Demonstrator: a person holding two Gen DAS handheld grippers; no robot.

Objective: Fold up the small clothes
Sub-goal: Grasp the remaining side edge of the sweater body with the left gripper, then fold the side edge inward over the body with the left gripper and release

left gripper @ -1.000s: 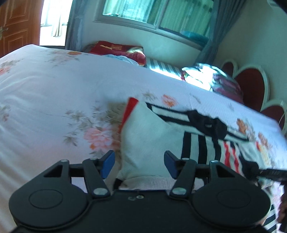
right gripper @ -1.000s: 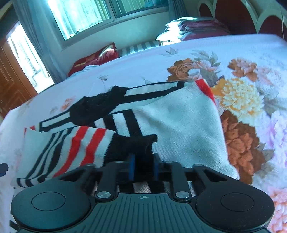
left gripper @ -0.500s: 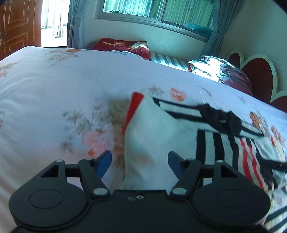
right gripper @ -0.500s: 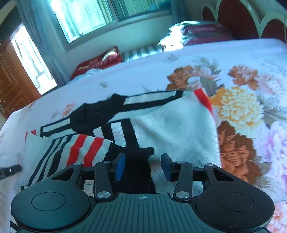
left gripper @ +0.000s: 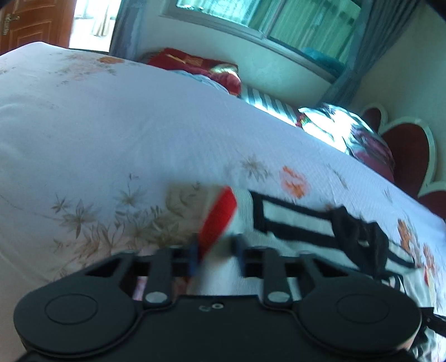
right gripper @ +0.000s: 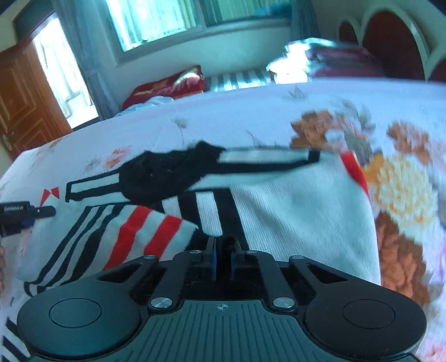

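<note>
Left tongs (left gripper: 216,257), jaws closing, pinching the red-edged corner of the striped knit sweater (left gripper: 292,222) on the floral bedsheet (left gripper: 139,139). Right tongs (right gripper: 223,260), clenched on the sweater's black cuff (right gripper: 227,242), white body spreading just ahead.

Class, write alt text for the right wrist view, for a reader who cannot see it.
The right tool pinches the near edge of a white sweater with black and red stripes, spread on a floral bedspread. The left tool shows at the left edge. Behind are a window and a wooden door.
</note>
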